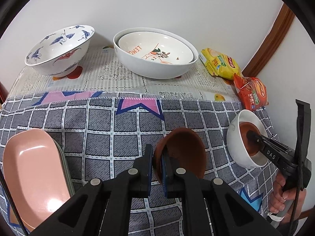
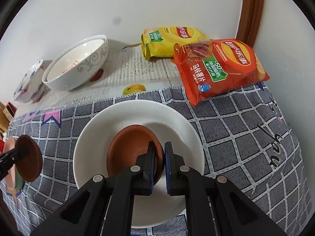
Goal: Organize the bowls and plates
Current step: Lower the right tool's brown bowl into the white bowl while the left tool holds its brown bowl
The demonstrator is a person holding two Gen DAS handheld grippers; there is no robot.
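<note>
My left gripper [image 1: 157, 153] is shut on the rim of a small brown bowl [image 1: 183, 151], held tilted above the checked cloth. The right wrist view shows this bowl [image 2: 29, 161] at the far left, still in the left gripper [image 2: 20, 151]. My right gripper [image 2: 159, 147] is shut on the rim of a second brown bowl [image 2: 130, 147], which sits inside a white bowl [image 2: 177, 122]. From the left wrist view, that white bowl [image 1: 234, 137] is at the right, with the right gripper [image 1: 251, 134] reaching into it.
A pink plate [image 1: 29, 167] tops a stack at the near left. At the back stand a blue crane-pattern bowl [image 1: 59, 49] and a large white bowl [image 1: 157, 66] with a lemon-print bowl nested inside. Yellow [image 2: 169, 39] and red [image 2: 220, 68] chip bags lie by the wall.
</note>
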